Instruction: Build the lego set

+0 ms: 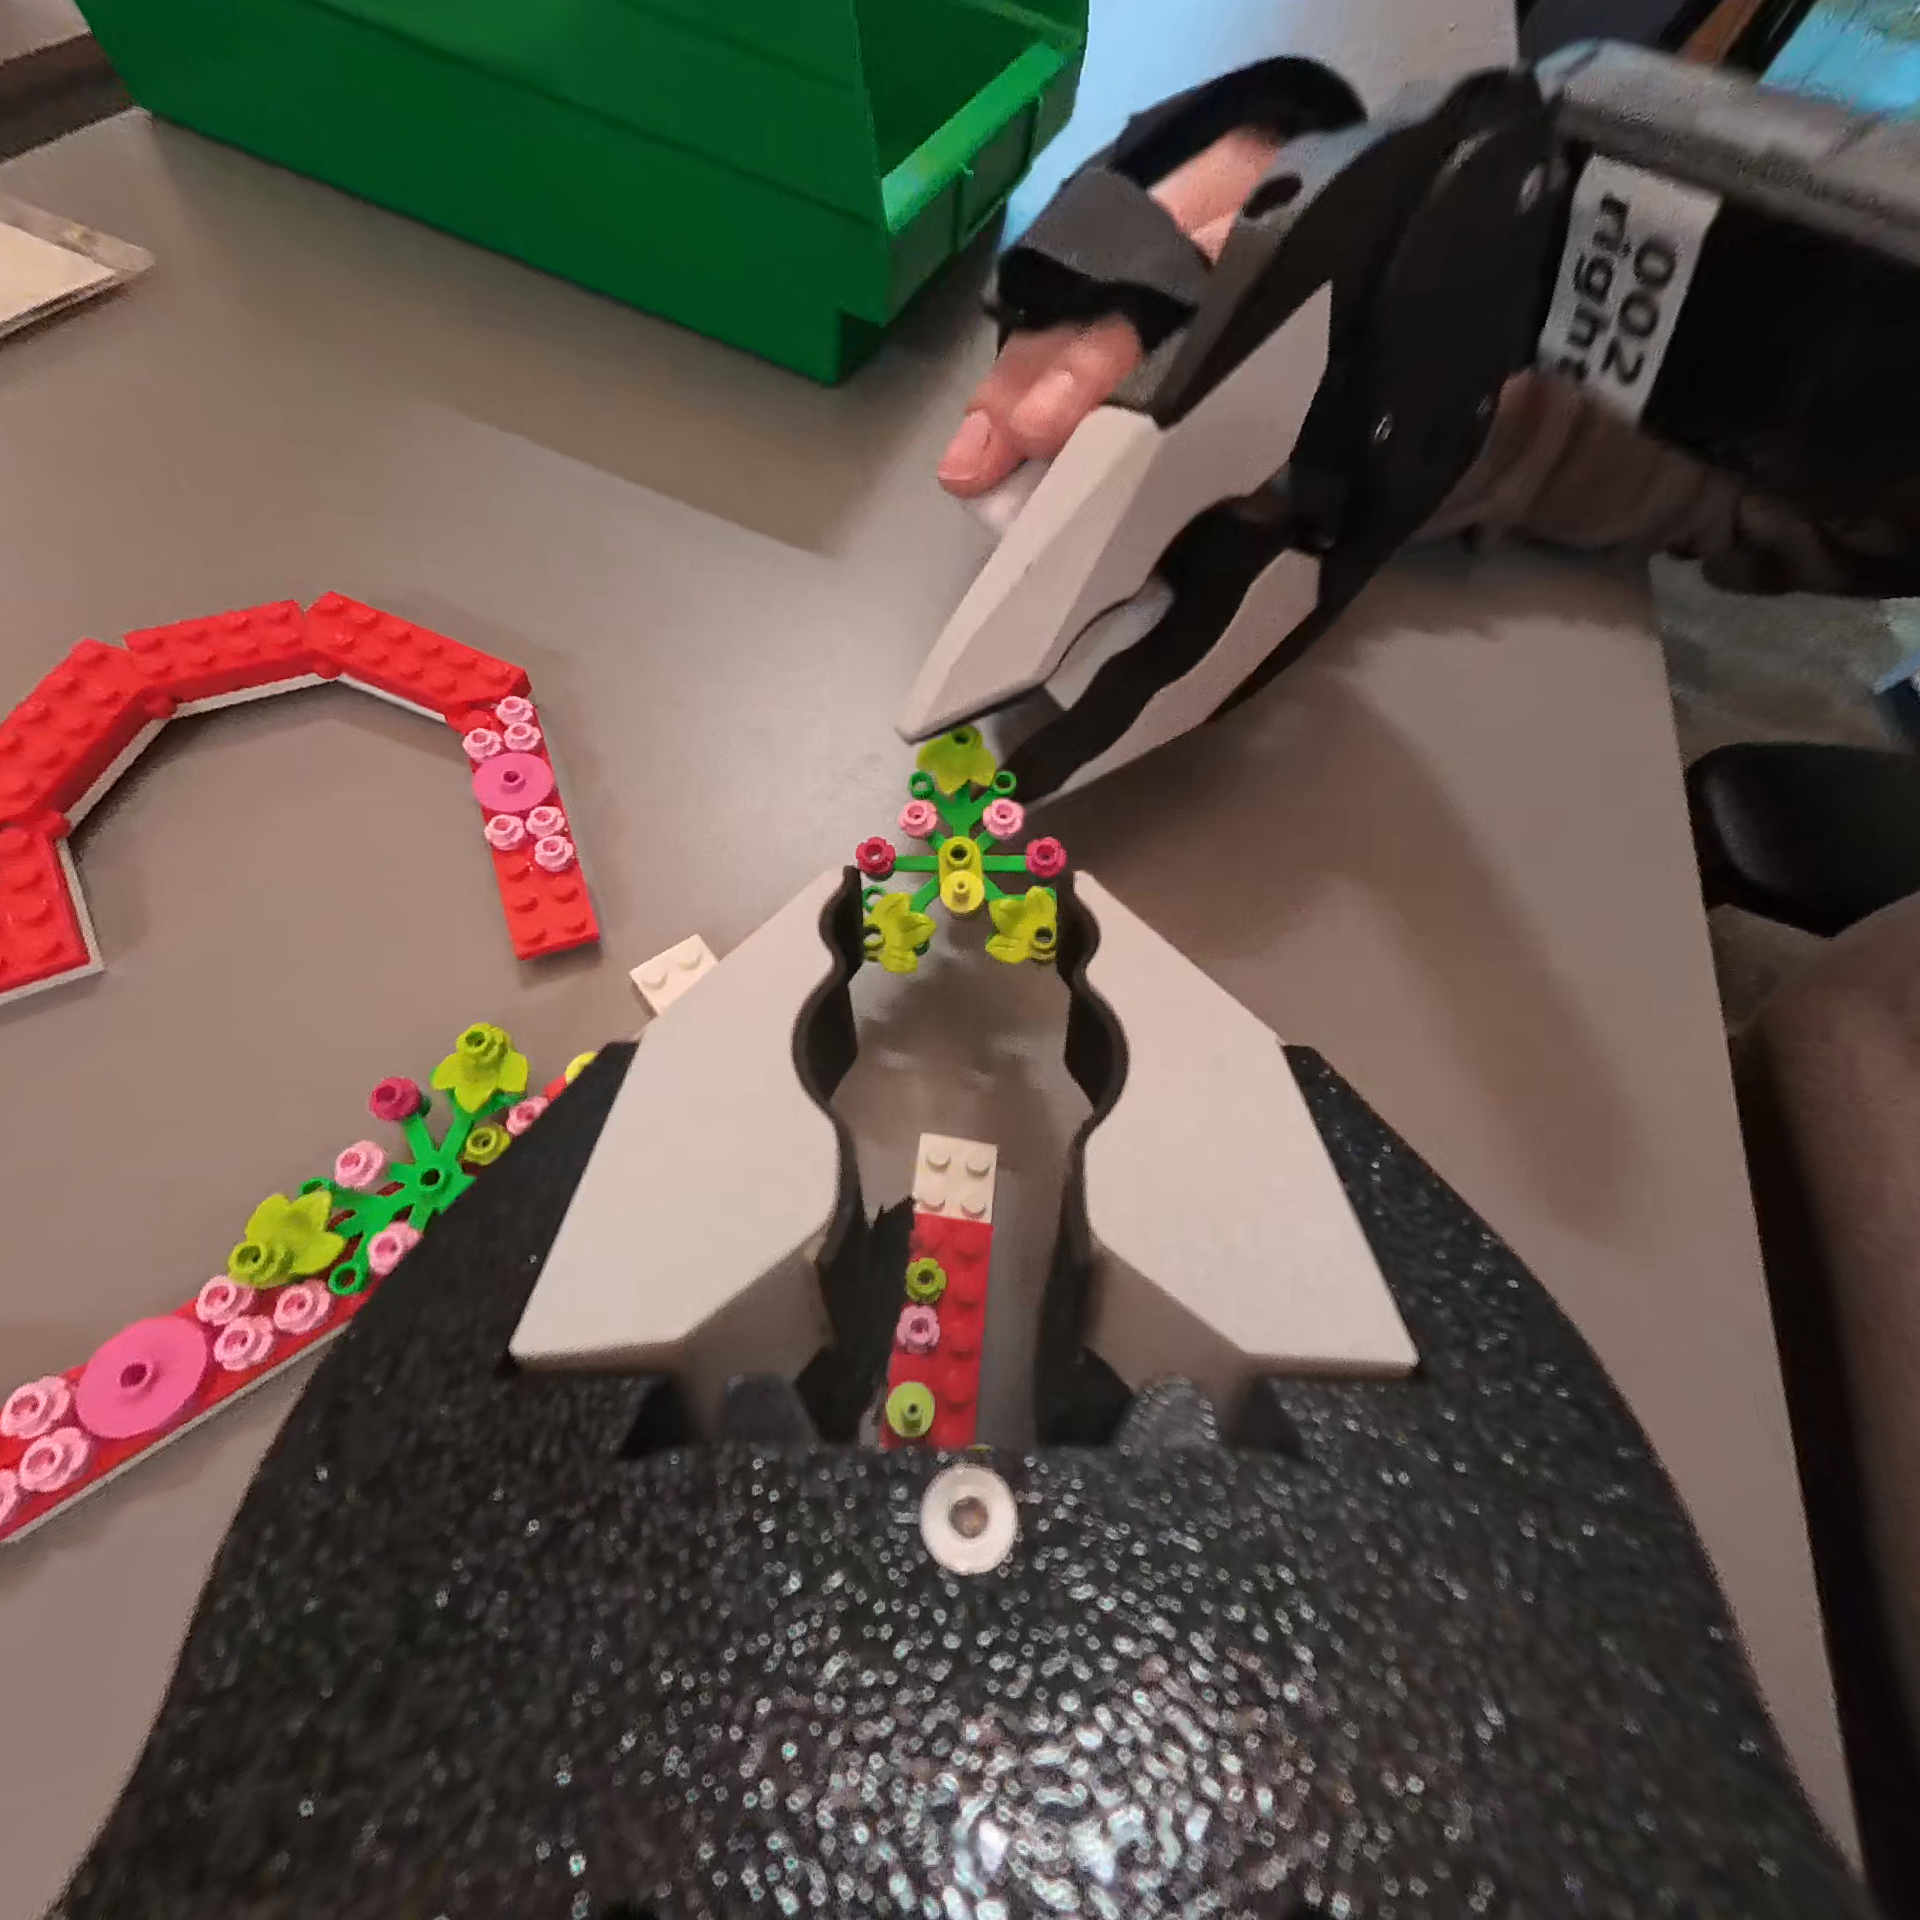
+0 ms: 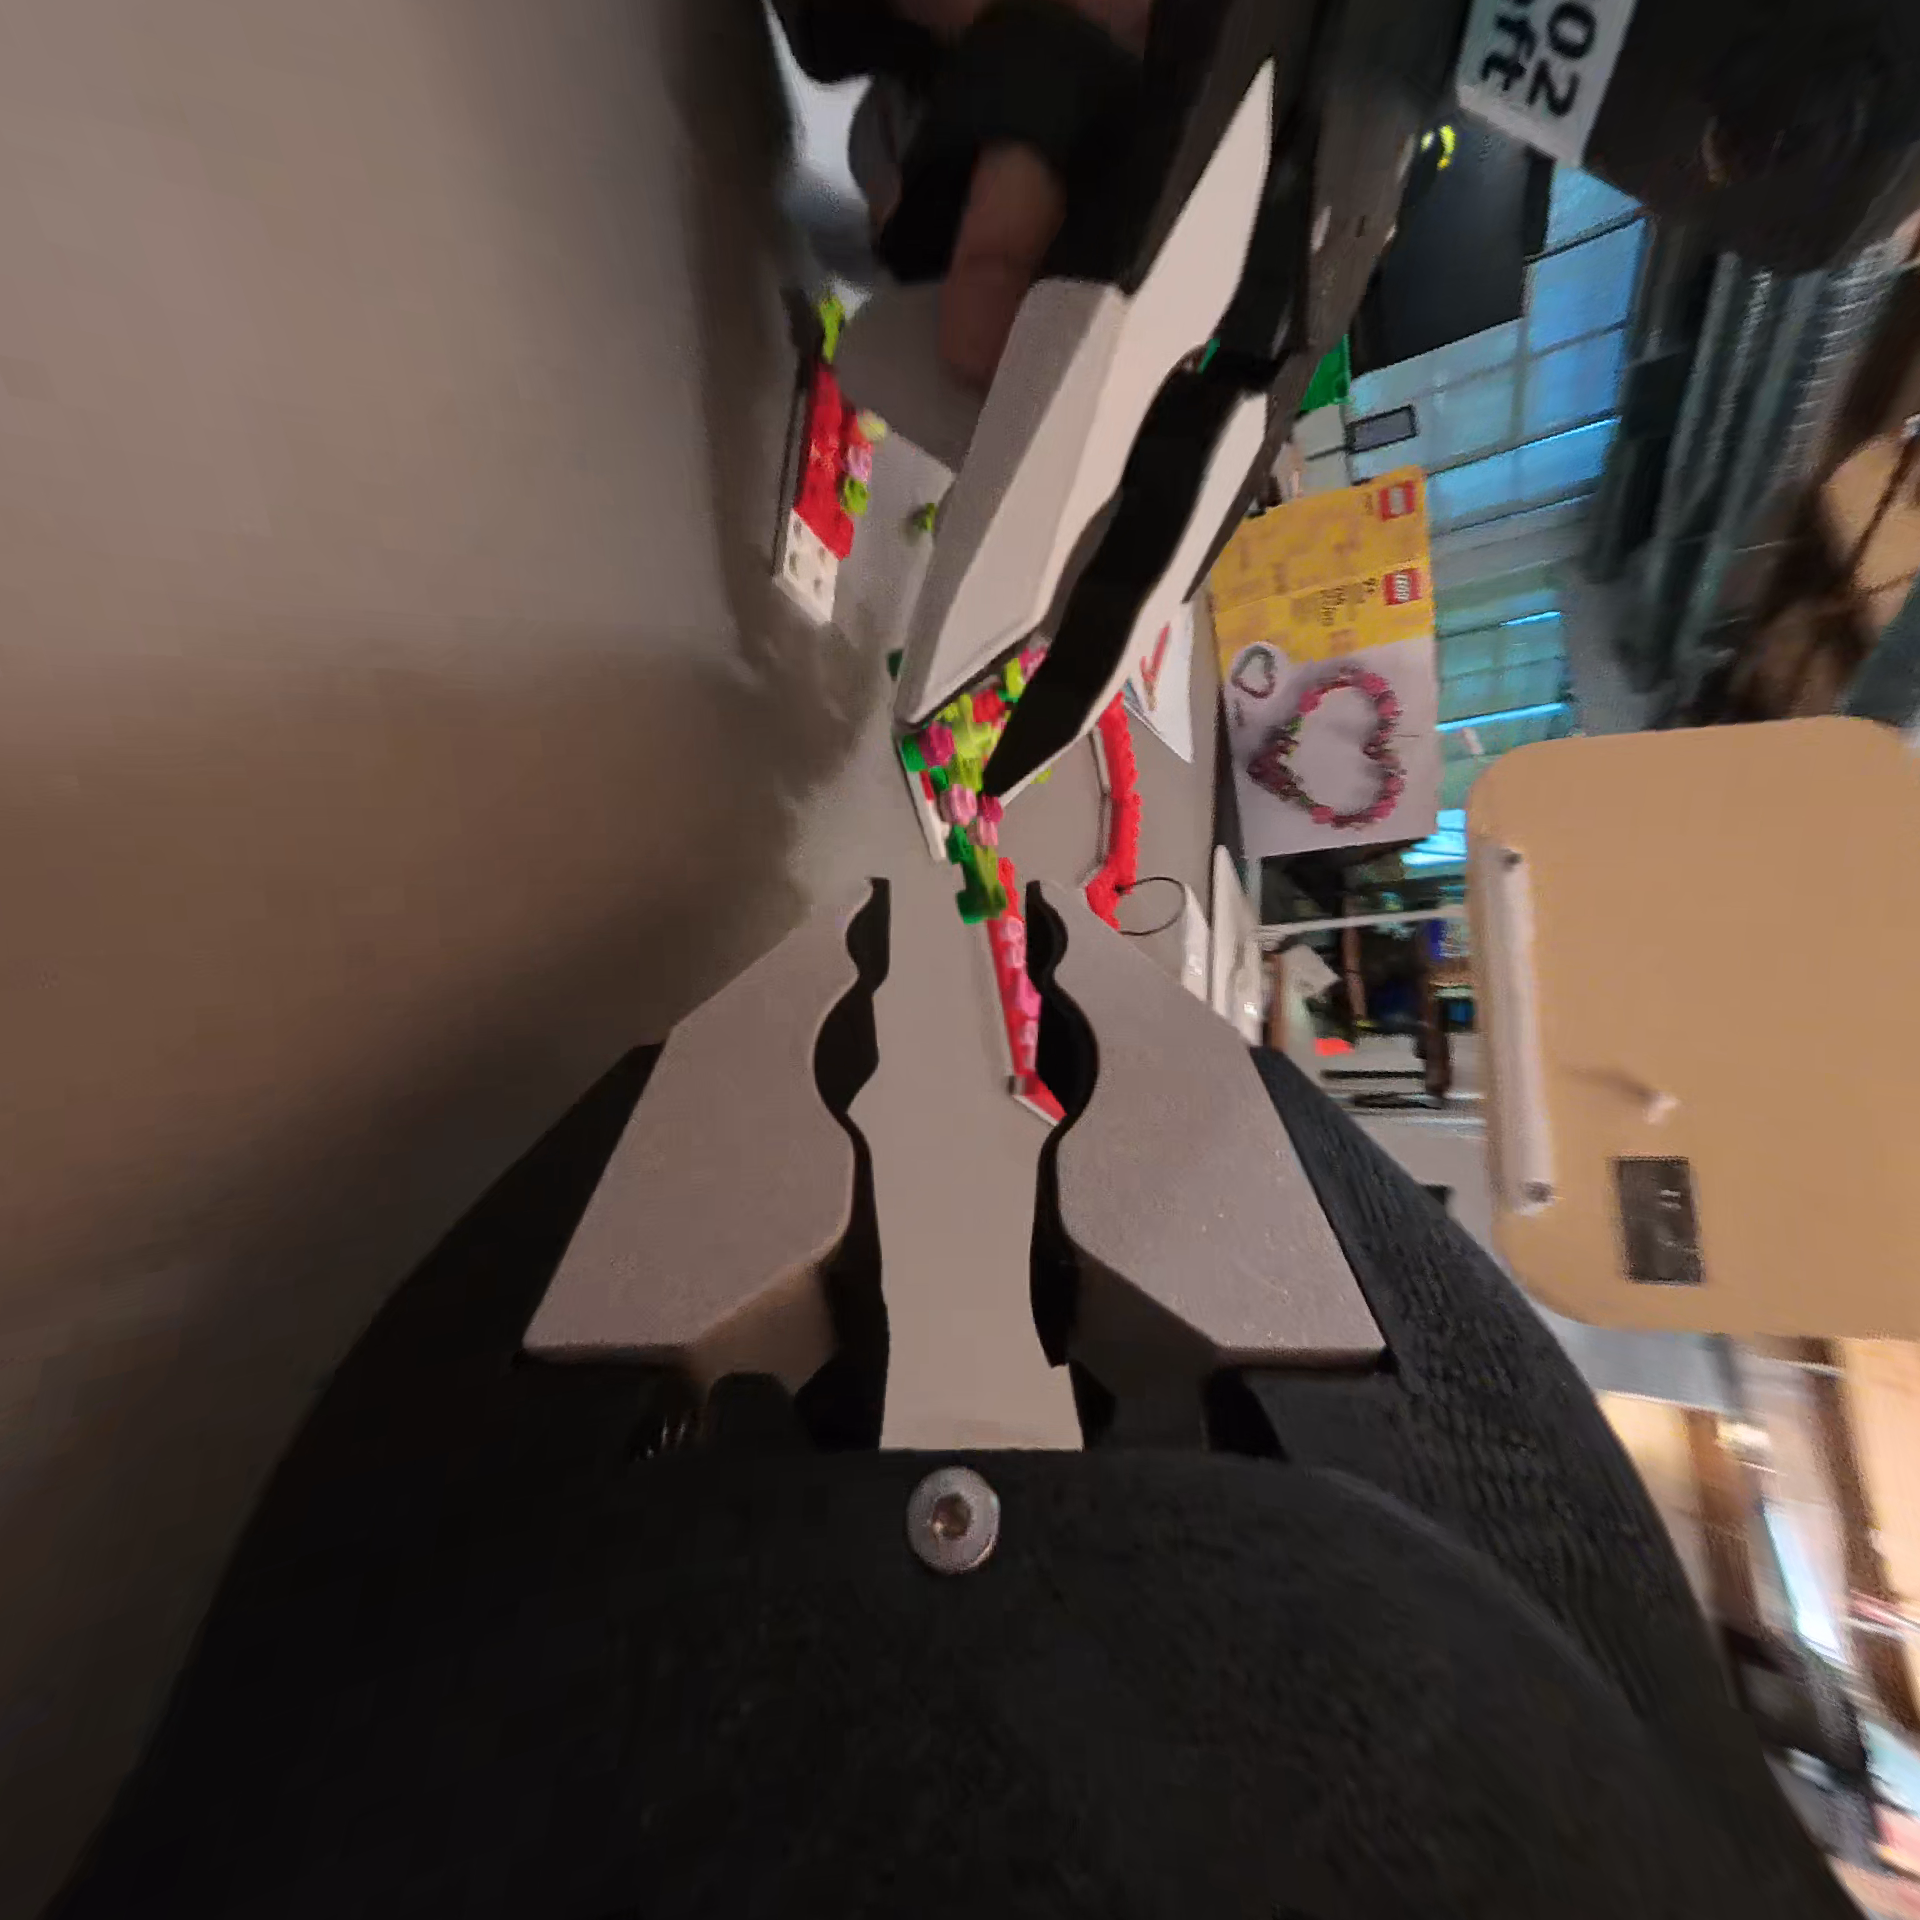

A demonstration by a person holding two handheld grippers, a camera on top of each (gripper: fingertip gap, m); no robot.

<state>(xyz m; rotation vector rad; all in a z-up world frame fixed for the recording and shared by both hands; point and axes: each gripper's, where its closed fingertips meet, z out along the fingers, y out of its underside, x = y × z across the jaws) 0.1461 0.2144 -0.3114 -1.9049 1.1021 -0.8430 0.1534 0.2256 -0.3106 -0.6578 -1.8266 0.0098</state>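
My left gripper [image 1: 961, 896] is shut on a green sprig [image 1: 961, 868] with lime leaves and pink and dark red flowers, held above the grey table [image 1: 520, 499]. My right gripper [image 1: 966, 761] comes in from the upper right, its jaws part open around the sprig's top lime leaf [image 1: 951, 758]. In the blurred, rotated right wrist view the right gripper [image 2: 956, 894] has the sprig's green end [image 2: 977, 902] between its tips, and the left gripper [image 2: 945, 753] holds the other end. A red strip with a white plate [image 1: 951, 1299] lies below my left fingers.
A red arched plate row with pink flowers [image 1: 260, 665] lies at the left. A flowered red strip [image 1: 208, 1320] lies at the lower left, a small white plate [image 1: 675, 971] beside my left finger. A green bin [image 1: 623, 156] stands at the back. The set's box [image 2: 1330, 665] stands beyond. The table's edge [image 1: 1704, 935] runs on the right.
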